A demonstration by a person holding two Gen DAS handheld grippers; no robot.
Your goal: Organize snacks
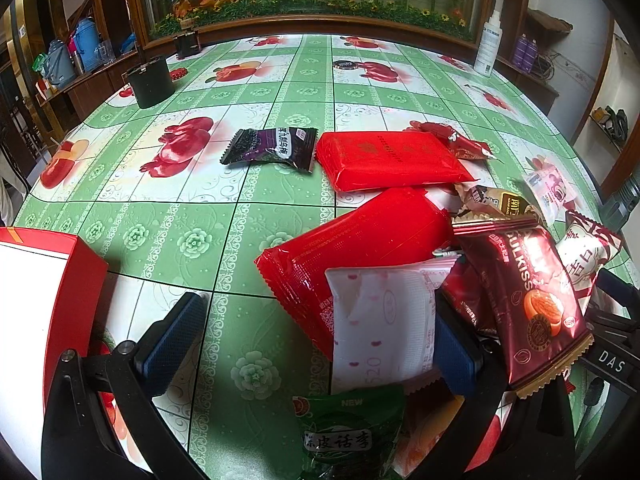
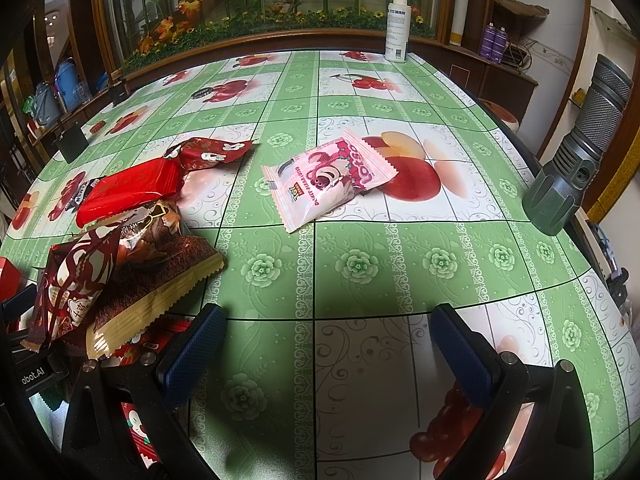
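Note:
In the left wrist view my left gripper (image 1: 314,348) is open low over the green fruit-print tablecloth (image 1: 192,216). A white and pink packet (image 1: 384,320) lies between its fingers, close against the right pad (image 1: 454,352), on top of a large red packet (image 1: 360,248). A green packet (image 1: 348,432) lies just below, a dark red Dulkiss packet (image 1: 532,300) to the right. Farther off lie a flat red packet (image 1: 392,160) and a purple-black packet (image 1: 272,148). My right gripper (image 2: 328,356) is open and holds nothing. A pink Lotso packet (image 2: 328,178) lies ahead of it.
A red box with a white inside (image 1: 40,280) stands at the left edge. A snack pile with a brown packet (image 2: 160,276) lies left of the right gripper. A flashlight (image 2: 580,152), a white spray bottle (image 2: 396,24) and a black cup (image 1: 152,80) stand on the table.

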